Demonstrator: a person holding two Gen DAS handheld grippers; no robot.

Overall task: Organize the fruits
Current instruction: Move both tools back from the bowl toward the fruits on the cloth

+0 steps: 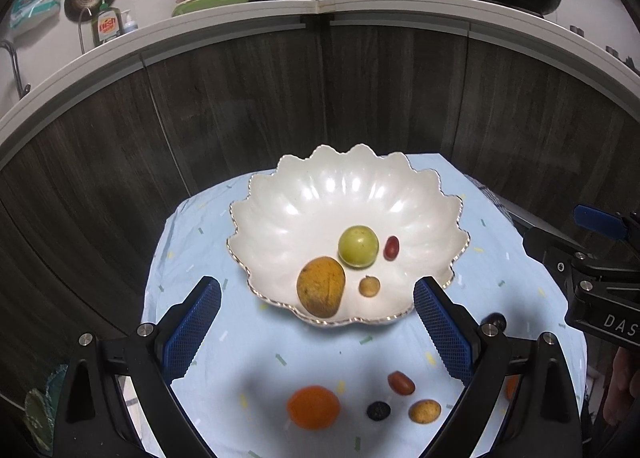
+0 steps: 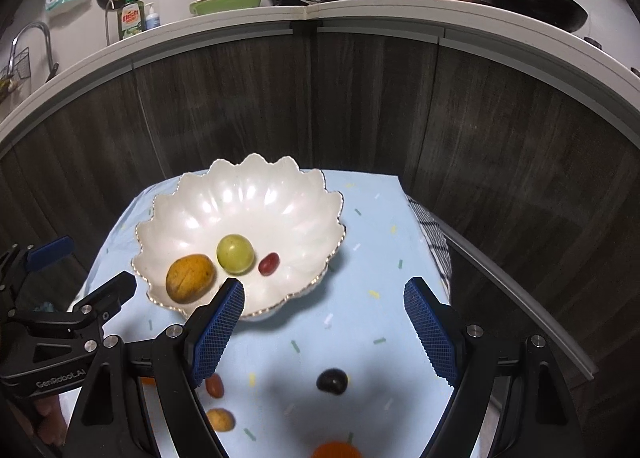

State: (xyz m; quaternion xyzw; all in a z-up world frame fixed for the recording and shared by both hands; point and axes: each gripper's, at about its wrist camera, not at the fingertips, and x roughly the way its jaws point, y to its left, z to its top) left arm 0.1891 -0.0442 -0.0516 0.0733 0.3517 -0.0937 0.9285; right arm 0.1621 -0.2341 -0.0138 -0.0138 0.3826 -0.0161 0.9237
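Observation:
A white scalloped bowl (image 1: 304, 201) (image 2: 256, 193) sits on a light blue cloth. It holds a yellow-brown mango (image 1: 320, 292) (image 2: 189, 278), a green round fruit (image 1: 358, 246) (image 2: 235, 253), a red grape (image 1: 391, 248) (image 2: 268, 263) and a small tan fruit (image 1: 369, 286). On the cloth near me lie an orange (image 1: 313, 406) (image 2: 335, 450), a red oval fruit (image 1: 401, 382) (image 2: 215, 384), a dark fruit (image 1: 378, 410), a tan fruit (image 1: 425, 411) (image 2: 220, 419) and a dark plum (image 2: 332, 380). My left gripper (image 1: 316, 322) and right gripper (image 2: 324, 322) are open and empty above the loose fruit.
The cloth-covered table (image 1: 192, 258) is small, with dark wood cabinet fronts (image 1: 280, 97) behind it. A white counter (image 1: 360, 9) above carries pans, dishes and a soap bottle. A checked cloth (image 2: 434, 238) hangs at the table's right edge.

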